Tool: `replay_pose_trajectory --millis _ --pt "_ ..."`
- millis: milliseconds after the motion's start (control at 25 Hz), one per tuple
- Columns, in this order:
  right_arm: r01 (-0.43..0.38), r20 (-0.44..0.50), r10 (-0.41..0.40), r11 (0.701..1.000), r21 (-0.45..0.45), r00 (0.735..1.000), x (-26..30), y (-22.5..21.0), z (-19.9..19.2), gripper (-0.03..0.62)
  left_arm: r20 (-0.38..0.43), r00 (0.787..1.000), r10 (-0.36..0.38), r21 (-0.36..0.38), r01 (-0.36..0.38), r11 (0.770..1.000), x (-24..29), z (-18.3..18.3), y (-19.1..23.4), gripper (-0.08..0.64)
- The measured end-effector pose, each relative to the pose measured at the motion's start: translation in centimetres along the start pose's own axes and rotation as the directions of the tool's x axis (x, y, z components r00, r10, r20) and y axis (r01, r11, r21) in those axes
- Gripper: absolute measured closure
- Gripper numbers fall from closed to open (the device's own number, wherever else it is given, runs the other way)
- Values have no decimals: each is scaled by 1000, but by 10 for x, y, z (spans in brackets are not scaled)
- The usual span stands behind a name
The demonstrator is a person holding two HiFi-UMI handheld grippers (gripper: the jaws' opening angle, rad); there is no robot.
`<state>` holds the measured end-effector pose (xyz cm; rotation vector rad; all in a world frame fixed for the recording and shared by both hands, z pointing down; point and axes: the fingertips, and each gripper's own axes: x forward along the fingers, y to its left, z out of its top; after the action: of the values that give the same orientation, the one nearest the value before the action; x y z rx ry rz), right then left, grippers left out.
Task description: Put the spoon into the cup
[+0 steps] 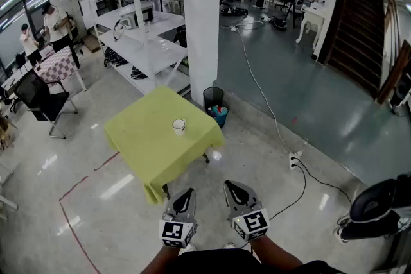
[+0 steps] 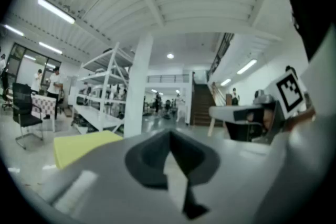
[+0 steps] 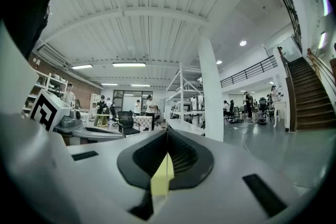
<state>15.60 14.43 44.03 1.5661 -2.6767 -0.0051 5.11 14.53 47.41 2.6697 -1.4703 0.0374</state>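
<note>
**Cup on the yellow table, both grippers closed and empty**

The cup (image 1: 178, 126) is a small white cylinder. It stands upright near the middle of the table, and from my head view I see into its round mouth. I can't make out the spoon at this size.

The table is draped in a soft yellow-green cloth (image 1: 144, 138) that lies flat on top and hangs in loose folds at the near corner.

Well short of the table, at the bottom of the head view, I hold both tools side by side and apart from each other. The left gripper (image 1: 187, 193) has its dark ribbed pads pressed together with nothing between them. The right gripper (image 1: 231, 187) is closed the same way and carries nothing. A thin yellow sliver shows in the slit below its pads, and I can't tell what it is. Both have smooth grey moulded shells, and each bears a cube with black-and-white square markers at the rear.

Beyond the table rise a square white pillar (image 1: 200, 16) and open white metal shelving (image 1: 138, 22). A dark round bin (image 1: 216, 102) stands at the pillar's foot. A pale cable (image 1: 257, 86) snakes over the floor, which is glossy and light near me and matte grey-blue further right.
</note>
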Motion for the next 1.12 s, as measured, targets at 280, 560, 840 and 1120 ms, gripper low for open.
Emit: replay_pose_trajectory --millis 280,560,840,1120 --pt "12 -9 -12 1000 5 1000 17 14 -3 583 9 1000 3 7 -3 1000 -8 2 24 553" --pt "0 -8 0 1000 1 1000 32 34 -2 583 2 1000 5 -10 -5 1000 -19 -3 43 554" --pt "5 2 -5 999 33 1000 45 61 -2 583 2 1000 -11 -22 11 1000 -40 -6 63 554" --pt "28 -16 -27 999 26 999 58 87 -5 583 0 1000 -1 -35 1 999 -58 -11 98 552"
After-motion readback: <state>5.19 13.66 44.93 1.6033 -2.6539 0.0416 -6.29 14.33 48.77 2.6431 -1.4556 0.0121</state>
